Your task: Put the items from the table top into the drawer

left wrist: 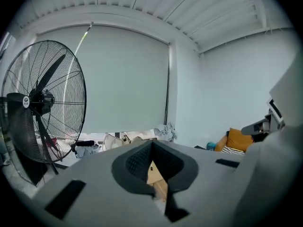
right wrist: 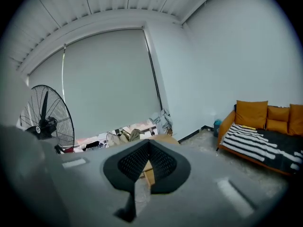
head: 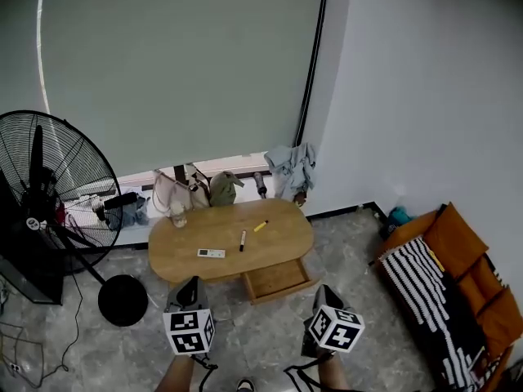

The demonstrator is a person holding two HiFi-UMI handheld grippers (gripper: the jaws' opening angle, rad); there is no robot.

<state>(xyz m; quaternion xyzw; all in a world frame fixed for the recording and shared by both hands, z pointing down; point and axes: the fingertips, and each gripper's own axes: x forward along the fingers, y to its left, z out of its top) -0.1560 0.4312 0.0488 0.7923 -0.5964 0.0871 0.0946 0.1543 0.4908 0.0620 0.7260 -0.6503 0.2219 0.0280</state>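
Drawer (head: 276, 278) stands open ahead of left tool (head: 194, 282) and right tool (head: 324, 290), ready for items (head: 211, 253) off the counter (head: 176, 261); both tools clenched, empty.

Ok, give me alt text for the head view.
An oval wooden table holds a white remote, black pen and yellow marker, its drawer open toward the camera. The left tongs and right tongs hover short of it. A fan stands left.

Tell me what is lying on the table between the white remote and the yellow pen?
A dark pen lies between the white remote and the yellow pen on the table. The head view shows it.
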